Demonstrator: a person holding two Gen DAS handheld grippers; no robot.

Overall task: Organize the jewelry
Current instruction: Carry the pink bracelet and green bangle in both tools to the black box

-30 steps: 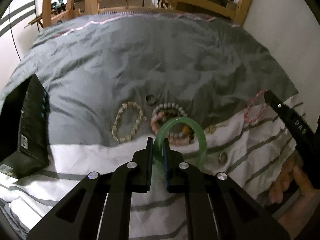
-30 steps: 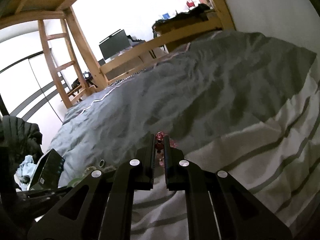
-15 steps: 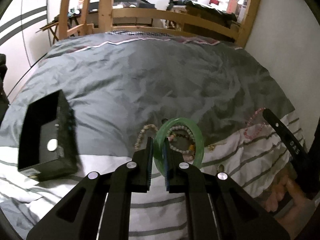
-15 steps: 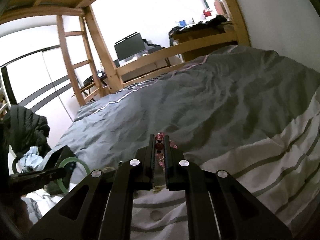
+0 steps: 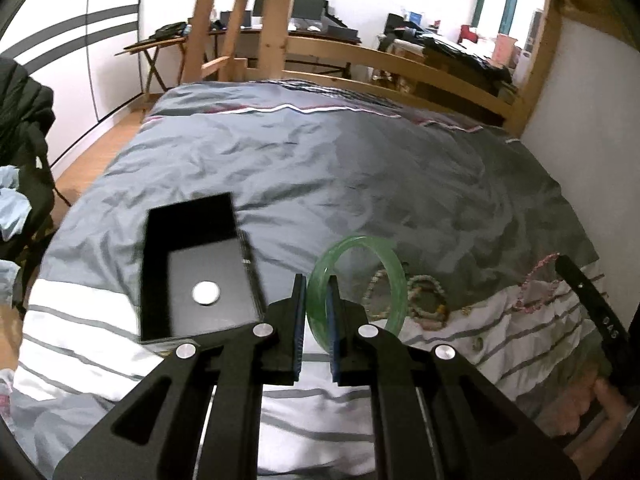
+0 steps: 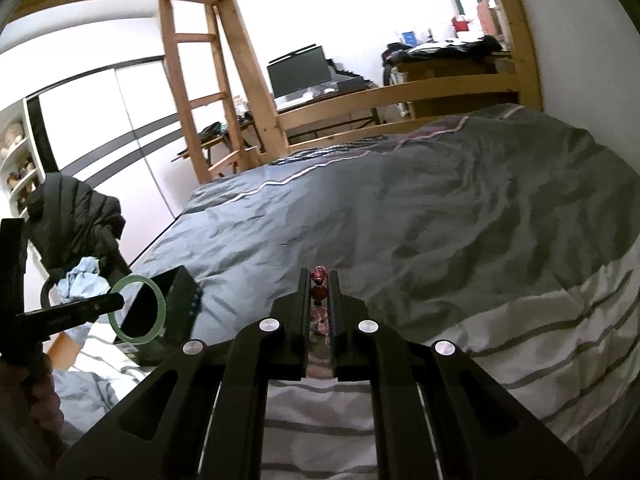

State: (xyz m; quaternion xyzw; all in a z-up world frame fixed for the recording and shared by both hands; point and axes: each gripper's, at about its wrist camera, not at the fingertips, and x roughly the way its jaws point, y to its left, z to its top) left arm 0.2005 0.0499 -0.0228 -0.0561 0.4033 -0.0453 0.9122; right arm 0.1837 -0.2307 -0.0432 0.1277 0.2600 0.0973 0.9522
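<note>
My left gripper is shut on a green bangle and holds it upright above the bed, just right of an open black box that has a round silver piece on its bottom. The bangle and the box also show at the left of the right wrist view. My right gripper is shut on a pink and red beaded bracelet, lifted off the bed. Beaded bracelets lie on the bedding behind the bangle.
The bed has a grey duvet and a white striped sheet. A wooden bed rail and a ladder stand at the far end. A white wall runs along the right. A dark jacket hangs at the left.
My left gripper has lifted the green bangle and swung left toward the black box, whose open top now faces the camera. My right gripper has risen with the pink bracelet.
</note>
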